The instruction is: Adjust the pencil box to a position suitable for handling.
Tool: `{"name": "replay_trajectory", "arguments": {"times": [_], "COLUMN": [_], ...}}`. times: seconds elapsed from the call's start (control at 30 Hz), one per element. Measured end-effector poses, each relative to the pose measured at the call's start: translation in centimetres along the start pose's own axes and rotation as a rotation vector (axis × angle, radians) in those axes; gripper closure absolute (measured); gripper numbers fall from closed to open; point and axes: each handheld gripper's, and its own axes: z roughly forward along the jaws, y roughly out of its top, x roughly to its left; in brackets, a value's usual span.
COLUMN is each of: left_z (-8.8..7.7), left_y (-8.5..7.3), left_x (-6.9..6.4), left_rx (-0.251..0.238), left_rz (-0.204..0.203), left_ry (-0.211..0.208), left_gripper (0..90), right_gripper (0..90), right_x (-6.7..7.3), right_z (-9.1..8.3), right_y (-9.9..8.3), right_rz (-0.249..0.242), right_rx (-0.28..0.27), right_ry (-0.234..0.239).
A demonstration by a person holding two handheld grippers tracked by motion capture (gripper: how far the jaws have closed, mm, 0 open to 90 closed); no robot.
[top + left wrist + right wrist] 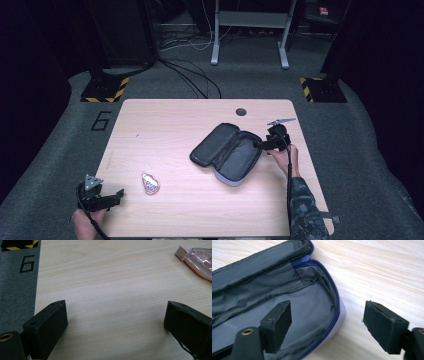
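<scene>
Pink packet (197, 261): cut off by the right edge in the left gripper view; print unreadable. Open case (287, 302): cut off left and below in the right gripper view.

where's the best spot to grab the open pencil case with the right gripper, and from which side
Probably the near wall of the open pencil case, by the zipper rim. The right gripper already comes from the case's right end; in the right gripper view its open jaws straddle that rim, one over the grey lining, one over the table. The raised thin edge fits between the jaws.
</scene>
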Motion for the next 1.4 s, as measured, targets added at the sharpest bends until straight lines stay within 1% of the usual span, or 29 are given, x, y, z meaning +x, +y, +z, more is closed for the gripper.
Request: {"name": "replay_trajectory", "arguments": {"times": [0.07, 0.1, 0.13, 0.17, 0.23, 0.3, 0.33, 0.37, 0.4, 0.43, 0.47, 0.5, 0.53, 0.57, 0.6, 0.63, 0.67, 0.73, 0.77, 0.8, 0.87, 0.97, 1.03, 1.07, 1.1, 1.13, 1.27, 1.3, 1.4], "left_z": [0.0, 0.0, 0.0, 0.0, 0.0, 0.0, 0.0, 0.0, 0.0, 0.0, 0.0, 0.0, 0.0, 0.0, 0.0, 0.0, 0.0, 0.0, 0.0, 0.0, 0.0, 0.0, 0.0, 0.0, 0.0, 0.0, 0.0, 0.0, 0.0], "left_y": [0.0, 0.0, 0.0, 0.0, 0.0, 0.0, 0.0, 0.0, 0.0, 0.0, 0.0, 0.0, 0.0, 0.0, 0.0, 0.0, 0.0, 0.0, 0.0, 0.0, 0.0, 0.0, 0.0, 0.0, 0.0, 0.0, 0.0, 0.0, 0.0], "left_x": [0.0, 0.0, 0.0, 0.0, 0.0, 0.0, 0.0, 0.0, 0.0, 0.0, 0.0, 0.0, 0.0, 0.0, 0.0, 0.0, 0.0, 0.0, 0.0, 0.0, 0.0, 0.0, 0.0, 0.0, 0.0, 0.0, 0.0, 0.0, 0.0], "left_rx": [0.000, 0.001, 0.000, 0.001, 0.001, 0.001, 0.001, 0.000, 0.000, 0.000, 0.000, 0.000, 0.000, 0.001, 0.000, 0.000, 0.000, 0.000, 0.000, 0.001, 0.000, 0.000, 0.000, 0.000, 0.000, 0.000, 0.000, 0.000, 0.001], "left_rz": [0.000, 0.000, 0.000, 0.000, 0.000, 0.000, 0.000, 0.000, 0.000, 0.000, 0.000, 0.000, 0.000, 0.000, 0.000, 0.000, 0.000, 0.000, 0.000, 0.000, 0.000, 0.000, 0.000, 0.000, 0.000, 0.001, 0.000, 0.001, 0.001], "left_ry": [0.000, 0.000, 0.000, 0.000, -0.001, -0.001, -0.001, 0.000, 0.000, 0.000, 0.000, 0.000, 0.000, -0.001, 0.000, 0.000, 0.000, 0.000, 0.000, 0.000, 0.000, 0.000, 0.000, 0.000, 0.000, 0.000, 0.000, 0.000, 0.000], "left_gripper": [4.9, 4.9, 4.9, 4.9, 4.9, 4.9, 4.9, 4.9, 4.9, 4.9, 4.9, 4.9, 5.0, 5.0, 5.0, 4.9, 4.9, 4.9, 5.0, 5.0, 5.0, 5.0, 5.0, 5.0, 5.0, 5.0, 5.0, 5.0, 5.0], "right_gripper": [25.1, 30.6, 32.6, 36.5, 43.8, 49.6, 53.8, 58.9, 64.8, 68.5, 73.5, 76.6, 76.6, 79.1, 83.2, 84.6, 85.7, 86.6, 86.9, 87.0, 87.0, 86.8, 86.7, 86.3, 86.3, 85.3, 82.2, 81.4, 77.7], "right_x": [-0.2, -0.2, -0.1, -0.1, -0.2, -0.4, -0.5, -0.5, -0.3, -0.3, -0.1, 0.1, 0.1, 0.1, 0.2, 0.1, 0.1, 0.0, -0.1, -0.1, -0.2, -0.4, -0.3, -0.2, -0.2, -0.2, -0.2, -0.2, 0.1], "right_z": [0.3, 0.8, 1.0, 1.2, 1.7, 2.0, 2.0, 2.0, 2.1, 2.2, 2.4, 2.5, 2.5, 2.7, 2.9, 2.9, 2.9, 2.8, 2.8, 2.7, 2.4, 1.8, 1.7, 1.2, 1.2, 0.8, 0.2, -0.1, -0.9], "right_y": [0.2, 0.5, 0.6, 0.6, 0.7, 1.0, 1.1, 1.2, 1.4, 1.5, 1.6, 1.6, 1.6, 1.5, 1.5, 1.4, 1.4, 1.2, 1.1, 1.1, 0.9, 0.6, 0.4, -0.3, -0.3, -0.9, -1.8, -2.1, -3.1], "right_rz": [-0.010, -0.033, -0.029, -0.043, -0.042, -0.031, -0.022, -0.037, -0.022, -0.029, -0.050, -0.051, -0.051, -0.053, -0.041, -0.033, -0.024, 0.006, 0.012, 0.026, 0.057, 0.114, 0.125, 0.149, 0.149, 0.170, 0.179, 0.192, 0.191], "right_rx": [0.003, 0.011, 0.012, 0.018, 0.027, 0.014, 0.013, 0.005, 0.003, 0.016, 0.023, 0.038, 0.038, 0.042, 0.048, 0.049, 0.045, 0.049, 0.050, 0.052, 0.055, 0.052, 0.044, 0.040, 0.040, 0.031, 0.024, 0.025, 0.024], "right_ry": [0.001, -0.027, -0.030, -0.044, -0.059, -0.065, -0.060, -0.063, -0.066, -0.057, -0.076, -0.080, -0.080, -0.082, -0.100, -0.095, -0.107, -0.102, -0.115, -0.115, -0.137, -0.152, -0.157, -0.164, -0.164, -0.164, -0.160, -0.153, -0.141]}}
